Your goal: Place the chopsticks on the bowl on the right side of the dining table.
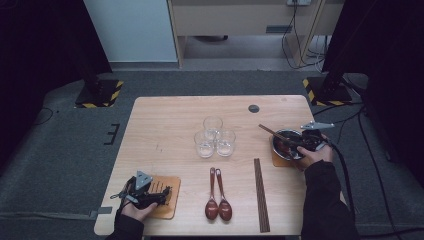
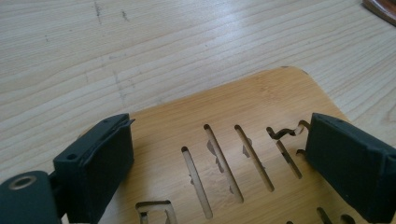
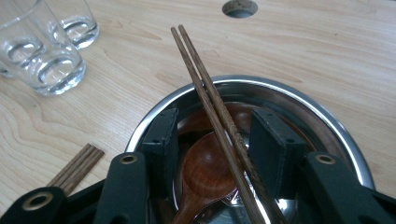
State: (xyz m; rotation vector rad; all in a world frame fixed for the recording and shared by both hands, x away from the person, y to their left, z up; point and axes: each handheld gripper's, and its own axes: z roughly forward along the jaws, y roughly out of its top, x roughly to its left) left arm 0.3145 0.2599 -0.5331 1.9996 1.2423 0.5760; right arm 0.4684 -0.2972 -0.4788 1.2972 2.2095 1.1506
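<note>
right gripper (image 3: 212,140) over the steel bowl (image 3: 327,121) on the table's right, jaws apart either side of a chopstick pair (image 3: 210,93) leaning on the rim, pads not touching it. wooden spoon (image 3: 203,172) in the bowl. left gripper (image 2: 215,168) jaws wide apart over a slotted coaster (image 2: 261,102), holding nothing.

The pale wooden desk (image 1: 165,120) carries three clear drinking glasses (image 1: 214,136) clustered at its middle, with two reddish-brown wooden spoons (image 1: 218,196) side by side near the front edge. Right of them lies a dark wooden chopstick pair (image 1: 261,194). A slotted bamboo trivet (image 1: 169,196) sits front-left, and another bamboo trivet (image 1: 278,160) lies under the steel bowl (image 1: 286,144) at right.
</note>
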